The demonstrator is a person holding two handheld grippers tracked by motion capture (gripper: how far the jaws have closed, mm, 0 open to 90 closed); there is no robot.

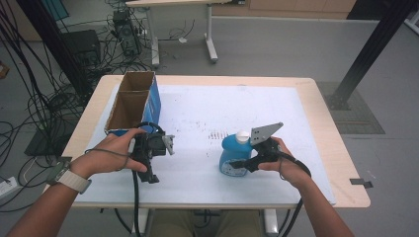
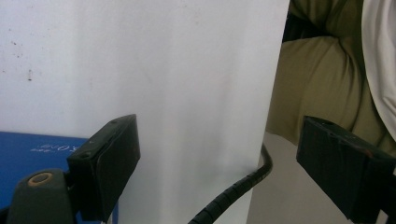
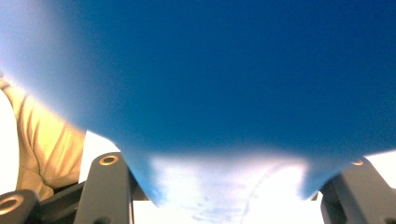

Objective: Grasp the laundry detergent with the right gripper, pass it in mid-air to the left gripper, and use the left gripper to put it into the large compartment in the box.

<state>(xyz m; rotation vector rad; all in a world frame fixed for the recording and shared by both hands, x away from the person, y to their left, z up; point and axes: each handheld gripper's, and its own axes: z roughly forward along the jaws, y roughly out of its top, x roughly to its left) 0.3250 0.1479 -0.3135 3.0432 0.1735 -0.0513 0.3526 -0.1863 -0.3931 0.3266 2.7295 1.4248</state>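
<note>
The right gripper (image 1: 243, 164) clamps the upright blue bottle (image 1: 231, 154), apparently near its base; the box (image 1: 132, 101) lies far left, nearer the gaping, empty left gripper (image 1: 150, 177).

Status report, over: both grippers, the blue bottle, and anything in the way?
Right gripper shut on blue bottle, upright on the table. Left gripper open, empty. Cardboard box far left, clear of the bottle.

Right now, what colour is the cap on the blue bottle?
White cap on the blue bottle, clearest in the high view.
</note>
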